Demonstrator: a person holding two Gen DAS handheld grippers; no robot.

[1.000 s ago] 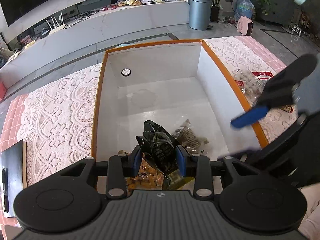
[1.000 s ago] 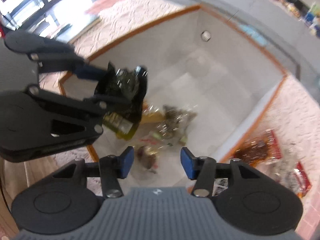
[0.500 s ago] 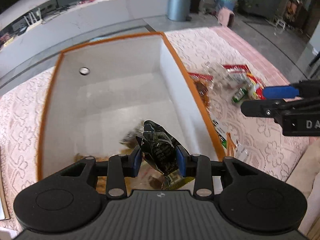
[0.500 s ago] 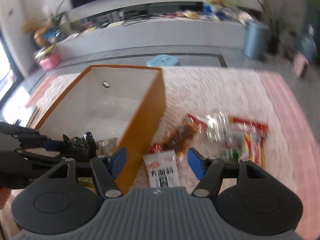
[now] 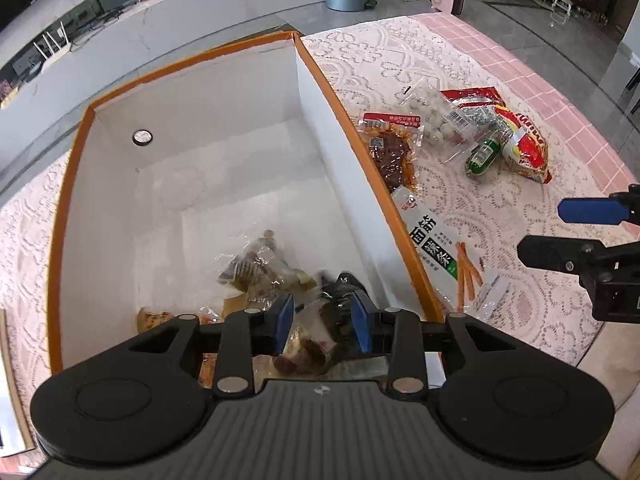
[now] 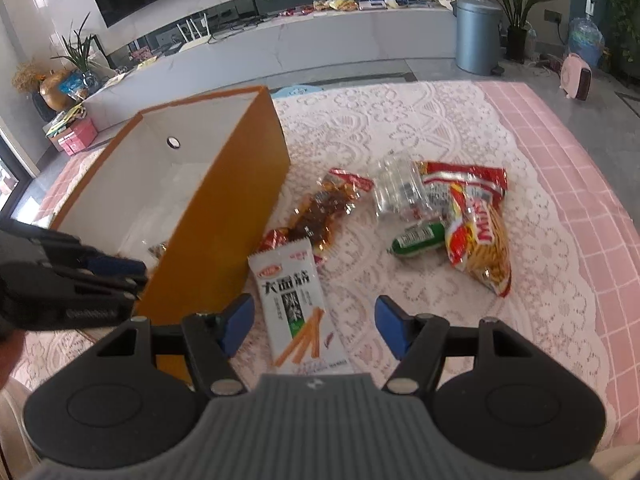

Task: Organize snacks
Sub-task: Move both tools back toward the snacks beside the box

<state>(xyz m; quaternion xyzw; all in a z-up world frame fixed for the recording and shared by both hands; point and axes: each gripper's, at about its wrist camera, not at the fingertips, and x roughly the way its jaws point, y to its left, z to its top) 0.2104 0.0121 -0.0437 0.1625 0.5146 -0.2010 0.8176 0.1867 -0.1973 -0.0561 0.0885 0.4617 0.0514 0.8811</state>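
Note:
An orange box (image 5: 360, 148) with a white inside holds several snack packets near its front wall. My left gripper (image 5: 323, 317) is open over that corner, and the dark packet (image 5: 340, 292) lies loose below it, blurred. My right gripper (image 6: 314, 320) is open and empty just above a white packet with orange sticks (image 6: 296, 300), which also shows in the left wrist view (image 5: 440, 256). To the right of the box (image 6: 224, 220) lie a brown meat packet (image 6: 320, 212), a clear packet (image 6: 396, 188), a green packet (image 6: 420, 238) and a red-yellow bag (image 6: 480, 232).
A pink lace cloth (image 6: 400, 128) covers the table, with pink tiled edge (image 6: 580, 160) at the right. A grey bin (image 6: 478, 36) and a long white counter (image 6: 280, 48) stand beyond the table.
My left gripper has opened and let the dark packet drop into the box. My right gripper has swung out of the box to the loose snacks and now sits over the white packet.

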